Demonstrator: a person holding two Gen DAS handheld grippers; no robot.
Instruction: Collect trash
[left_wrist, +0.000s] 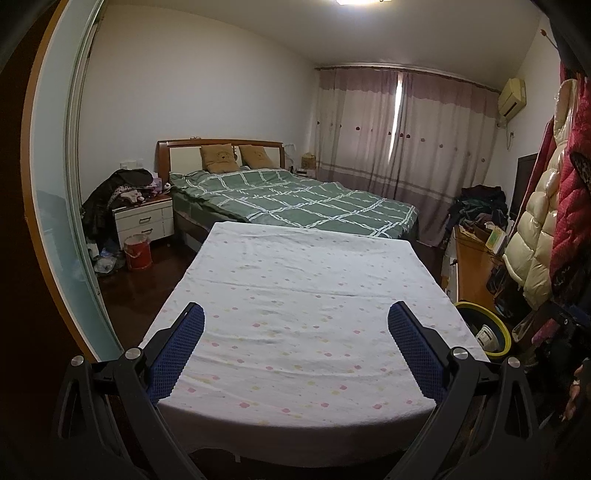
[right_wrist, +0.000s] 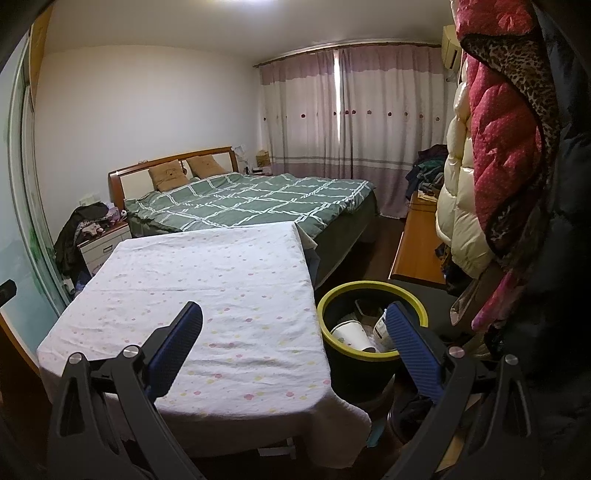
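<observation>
Both grippers are held spread wide with nothing between the blue pads: the left gripper (left_wrist: 295, 325) over the near end of a table (left_wrist: 295, 295) covered with a dotted cloth, the right gripper (right_wrist: 295, 325) above that table's right edge. A bin (right_wrist: 371, 295) with a yellow-green rim is seen just beside the table, and trash (right_wrist: 351, 332) (a pale cup and some packaging) is already lying inside it. A green checked bed (right_wrist: 251, 199) is seen beyond.

Cloth-covered table (left_wrist: 295, 314), green-quilted bed (left_wrist: 295, 203)
</observation>
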